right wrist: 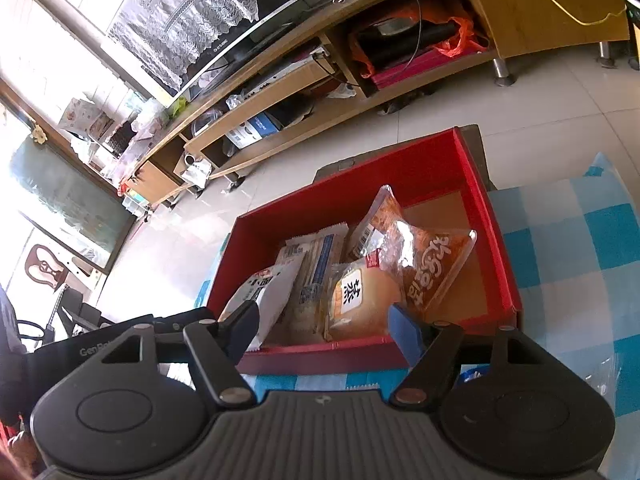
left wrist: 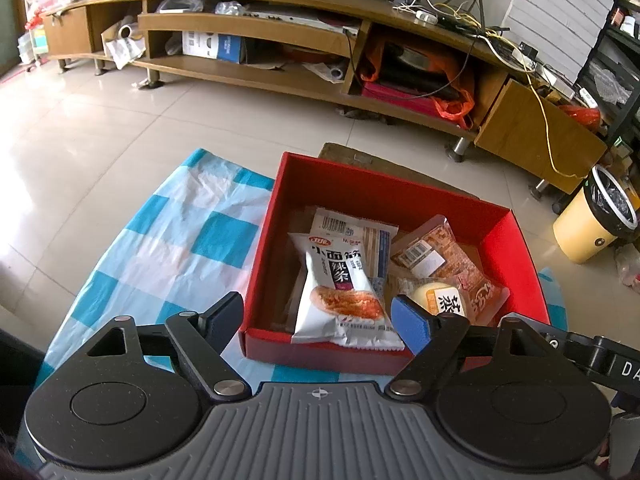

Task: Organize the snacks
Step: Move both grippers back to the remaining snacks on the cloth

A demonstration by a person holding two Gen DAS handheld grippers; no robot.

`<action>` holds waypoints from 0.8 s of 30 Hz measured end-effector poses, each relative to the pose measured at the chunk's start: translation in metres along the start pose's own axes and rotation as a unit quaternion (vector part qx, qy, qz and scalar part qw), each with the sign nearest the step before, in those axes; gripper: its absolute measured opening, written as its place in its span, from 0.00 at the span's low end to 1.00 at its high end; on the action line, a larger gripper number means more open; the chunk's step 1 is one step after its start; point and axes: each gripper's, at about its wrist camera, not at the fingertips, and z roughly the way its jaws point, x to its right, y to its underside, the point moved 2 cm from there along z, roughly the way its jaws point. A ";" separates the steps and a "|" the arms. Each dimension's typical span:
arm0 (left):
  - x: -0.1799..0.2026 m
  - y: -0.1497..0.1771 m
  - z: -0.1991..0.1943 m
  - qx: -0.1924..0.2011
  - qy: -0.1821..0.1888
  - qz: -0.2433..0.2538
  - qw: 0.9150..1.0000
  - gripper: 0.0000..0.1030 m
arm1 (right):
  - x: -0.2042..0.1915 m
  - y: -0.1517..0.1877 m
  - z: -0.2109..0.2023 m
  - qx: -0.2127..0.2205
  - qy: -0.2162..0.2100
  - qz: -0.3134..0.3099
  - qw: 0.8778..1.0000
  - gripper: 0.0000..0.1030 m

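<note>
A red box stands on a blue-and-white checked cloth and holds several snack packets. A white spicy-strip packet lies at its near side over a white wafer packet. A clear bread packet and a yellow bun packet lie to the right. My left gripper is open and empty, just above the box's near wall. In the right wrist view the box shows the bun packet and the bread packet. My right gripper is open and empty at the box's near wall.
A long wooden TV stand full of clutter runs along the far wall, with cables on its right end. A yellow bin stands on the tiled floor at the right. A brown cardboard sheet lies behind the box.
</note>
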 end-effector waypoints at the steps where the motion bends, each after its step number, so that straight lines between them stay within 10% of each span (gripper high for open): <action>1: 0.000 0.001 -0.001 0.000 0.000 0.000 1.000 0.83 | 0.000 0.001 -0.001 0.000 -0.001 -0.001 1.000 0.66; 24: -0.011 0.029 -0.019 -0.012 0.001 0.000 1.000 0.84 | -0.010 0.030 -0.011 -0.021 -0.002 -0.015 1.000 0.68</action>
